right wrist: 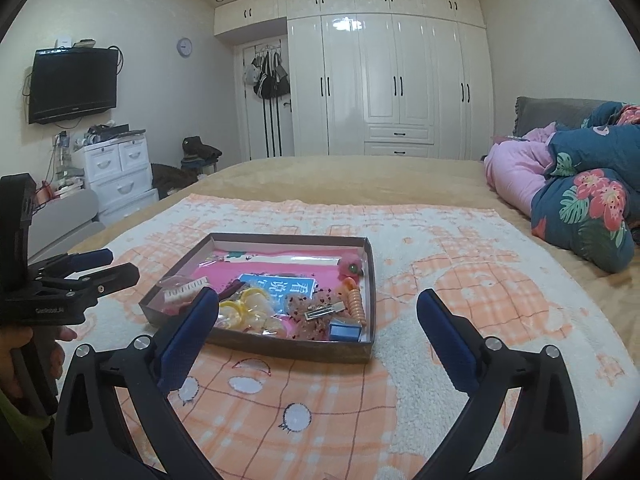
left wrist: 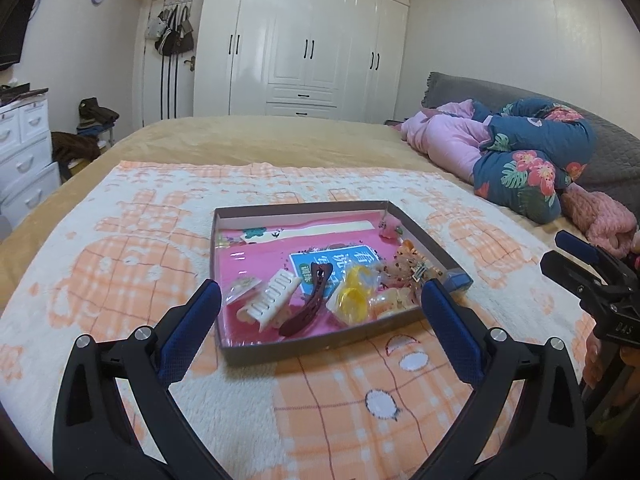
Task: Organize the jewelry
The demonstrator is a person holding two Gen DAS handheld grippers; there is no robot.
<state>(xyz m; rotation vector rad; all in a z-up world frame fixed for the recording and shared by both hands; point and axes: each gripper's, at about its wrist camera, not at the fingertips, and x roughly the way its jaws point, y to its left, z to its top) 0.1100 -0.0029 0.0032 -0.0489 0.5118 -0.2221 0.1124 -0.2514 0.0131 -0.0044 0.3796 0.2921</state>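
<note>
A shallow cardboard tray point(left wrist: 296, 351) with a pink lining lies on an orange-and-white blanket point(left wrist: 132, 248) on the bed. In it lie a white comb clip point(left wrist: 270, 300), a dark red hair clip point(left wrist: 306, 304), yellow rings in a bag point(left wrist: 352, 300), orange hair pieces point(left wrist: 404, 268), a pink ornament point(left wrist: 388, 227) and a small blue box point(left wrist: 456, 280). My left gripper point(left wrist: 320, 300) is open and empty, just before the tray's near edge. My right gripper point(right wrist: 318, 312) is open and empty, over the tray's point(right wrist: 288, 350) near right corner. Each gripper shows in the other's view, the right one point(left wrist: 576, 264) and the left one point(right wrist: 104, 264).
A rolled floral and pink quilt point(left wrist: 520, 156) lies at the right on the bed. A white wardrobe point(right wrist: 392, 84) fills the far wall. White drawers point(right wrist: 116, 172) and a wall television point(right wrist: 74, 84) stand at the left.
</note>
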